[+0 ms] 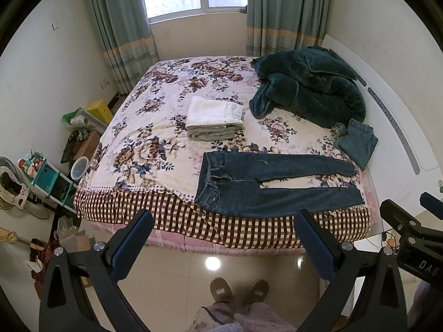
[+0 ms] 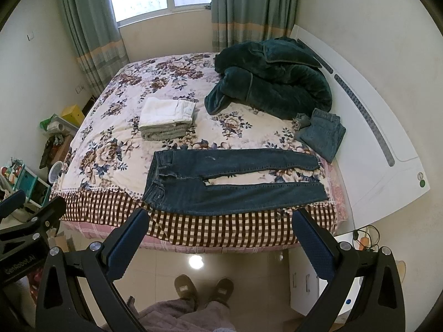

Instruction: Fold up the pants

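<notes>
Both grippers, left [image 1: 221, 238] and right [image 2: 221, 235], I hold spread wide, blue textured pads empty; dark denim jeans [image 1: 265, 185] lie flat (legs slightly parted) along the floral bed's [image 1: 144, 138] near edge.

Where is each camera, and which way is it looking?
Left wrist view: sits on the left gripper, looking down over the bed's near edge at the dark jeans; the person's slippers and the right gripper show.
Right wrist view: sits on the right gripper, facing the same way; the left gripper shows at its left edge.
Both share the jeans, the folded stack and the green blanket.
</notes>
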Motion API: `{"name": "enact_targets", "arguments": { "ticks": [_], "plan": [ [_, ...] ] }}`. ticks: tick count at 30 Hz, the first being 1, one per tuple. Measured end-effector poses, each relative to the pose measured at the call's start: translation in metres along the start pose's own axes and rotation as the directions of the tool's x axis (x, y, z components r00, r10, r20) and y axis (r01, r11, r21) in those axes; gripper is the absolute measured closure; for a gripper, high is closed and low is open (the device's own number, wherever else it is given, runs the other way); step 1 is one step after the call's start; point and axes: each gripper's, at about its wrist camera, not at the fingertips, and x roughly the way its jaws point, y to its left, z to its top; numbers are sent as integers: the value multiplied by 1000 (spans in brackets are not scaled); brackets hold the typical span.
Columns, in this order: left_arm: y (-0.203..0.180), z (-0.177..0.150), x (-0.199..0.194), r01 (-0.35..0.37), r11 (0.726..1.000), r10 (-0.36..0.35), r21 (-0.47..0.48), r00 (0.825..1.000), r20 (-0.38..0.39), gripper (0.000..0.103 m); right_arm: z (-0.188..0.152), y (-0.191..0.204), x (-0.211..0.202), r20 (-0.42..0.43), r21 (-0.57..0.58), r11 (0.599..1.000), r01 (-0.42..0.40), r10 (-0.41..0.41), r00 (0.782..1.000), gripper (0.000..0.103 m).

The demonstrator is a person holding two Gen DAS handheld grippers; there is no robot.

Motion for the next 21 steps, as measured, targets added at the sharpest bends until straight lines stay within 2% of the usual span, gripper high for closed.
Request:
{"name": "enact_targets", "arguments": {
  "ticks": [21],
  "plan": [
    [9, -1, -1, 6, 1000, -6, -4, 1000, 0, 0, -1, 7, -4, -2, -3, 1000, -4, 4, 1000, 0]
  ]
}}
